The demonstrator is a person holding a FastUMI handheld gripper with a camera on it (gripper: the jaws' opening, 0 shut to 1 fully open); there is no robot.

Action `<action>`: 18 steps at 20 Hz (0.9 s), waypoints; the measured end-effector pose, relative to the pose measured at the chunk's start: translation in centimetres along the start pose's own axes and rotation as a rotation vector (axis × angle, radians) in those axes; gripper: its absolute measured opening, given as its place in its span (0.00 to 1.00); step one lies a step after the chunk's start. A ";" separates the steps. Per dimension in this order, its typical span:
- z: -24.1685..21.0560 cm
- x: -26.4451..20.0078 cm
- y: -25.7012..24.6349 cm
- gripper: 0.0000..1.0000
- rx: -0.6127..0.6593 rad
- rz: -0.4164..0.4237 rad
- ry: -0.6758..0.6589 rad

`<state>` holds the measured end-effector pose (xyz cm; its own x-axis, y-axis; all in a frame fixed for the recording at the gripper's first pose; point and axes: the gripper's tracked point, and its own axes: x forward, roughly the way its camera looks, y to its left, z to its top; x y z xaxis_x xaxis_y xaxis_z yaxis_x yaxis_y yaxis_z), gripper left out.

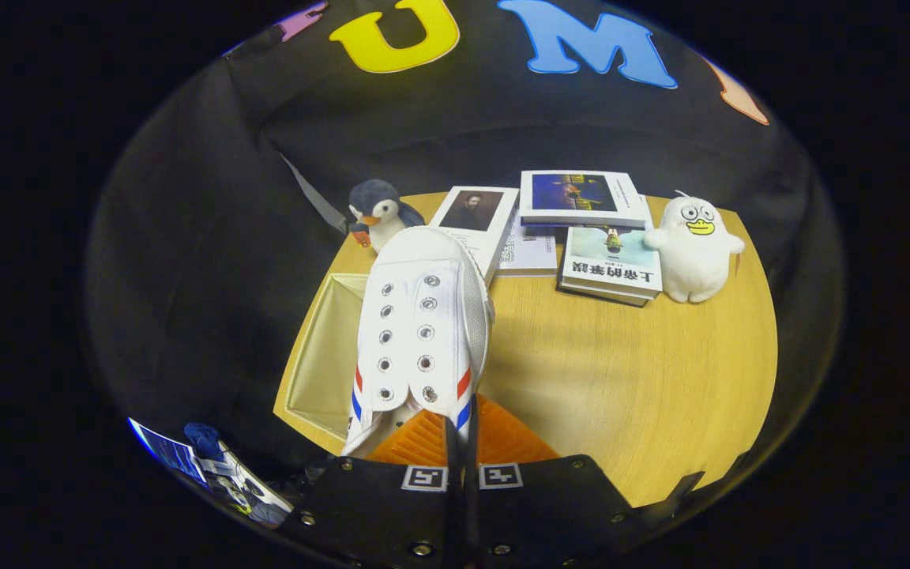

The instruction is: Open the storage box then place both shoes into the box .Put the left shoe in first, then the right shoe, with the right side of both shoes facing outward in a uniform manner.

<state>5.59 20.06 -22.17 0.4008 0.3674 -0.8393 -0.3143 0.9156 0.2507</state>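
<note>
Currently the gripper [461, 431] pinches the white shoe [422, 324] at its heel rim, carrying it above the open storage box [321, 356]. Canvas looks light and soft; the toe may sag, so grip the stiffer collar.

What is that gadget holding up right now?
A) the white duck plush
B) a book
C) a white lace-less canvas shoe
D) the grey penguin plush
C: the hand-held gripper is pinched shut on the white canvas shoe with red and blue stripes, above the open beige storage box.
</note>
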 end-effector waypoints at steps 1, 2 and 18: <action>0.7 0.0 1.3 0.00 -0.011 0.003 0.001; 1.0 0.2 2.1 0.00 -0.023 0.005 0.002; 1.7 5.9 11.7 0.00 -0.160 0.047 0.096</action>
<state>5.78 33.27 -23.38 0.3006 0.3847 -0.8727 -0.4665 0.8574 0.2173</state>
